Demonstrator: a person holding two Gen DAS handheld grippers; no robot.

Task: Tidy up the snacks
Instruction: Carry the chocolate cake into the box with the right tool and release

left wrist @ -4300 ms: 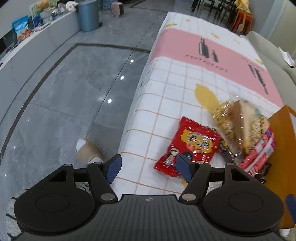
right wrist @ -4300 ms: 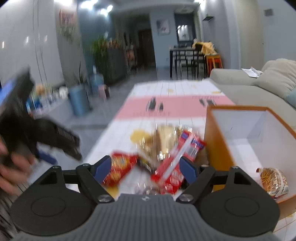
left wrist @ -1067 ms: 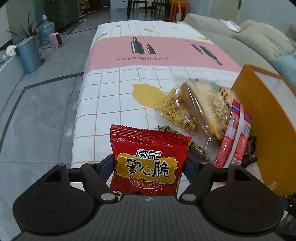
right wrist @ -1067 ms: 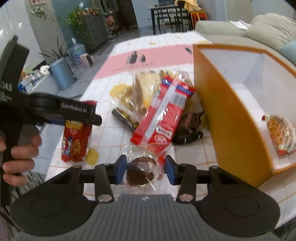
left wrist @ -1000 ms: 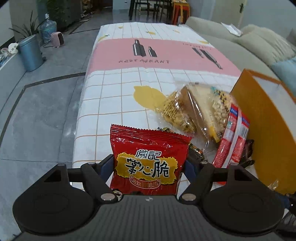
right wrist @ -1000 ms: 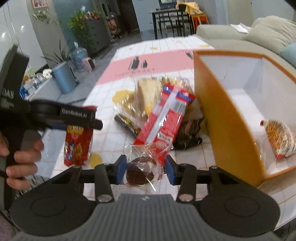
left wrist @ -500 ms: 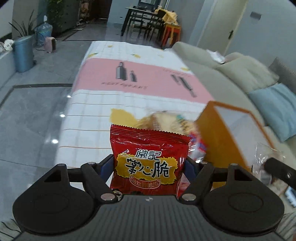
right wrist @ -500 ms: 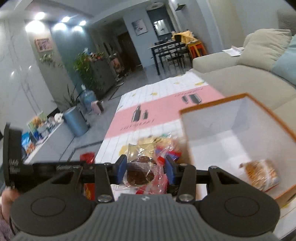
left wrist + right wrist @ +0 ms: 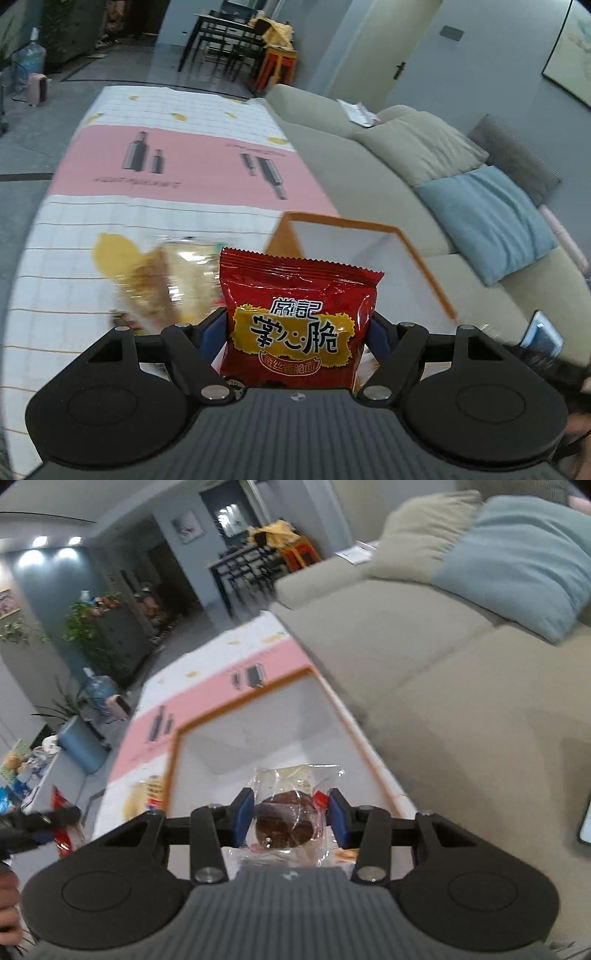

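While both snacks are lifted clear of the table, the left gripper (image 9: 295,332) pinches a red snack bag (image 9: 297,317) by its sides, the blue pads pressed against the packet's edges. The bag stands upright between the jaws with its yellow label facing the camera, and its crimped top edge rises above the fingers. To the left of it and below, a clear bag of yellowish snacks (image 9: 162,280) lies blurred on the checked tablecloth (image 9: 55,258). Behind the red bag and to its right, the orange-rimmed box (image 9: 417,251) stands open on the table, near the beige sofa (image 9: 369,177).

In the right wrist view, the left gripper with its red bag shows small at the far left edge. Further right, the right gripper (image 9: 291,818) pinches a clear wrapper holding a round brown cake (image 9: 286,821). The cake sits squarely between the blue pads, and the wrapper's loose top fans out above them. Its jaws have just been closing a little around this packet. The held cake hangs over the white inside of the box, within its orange rim.
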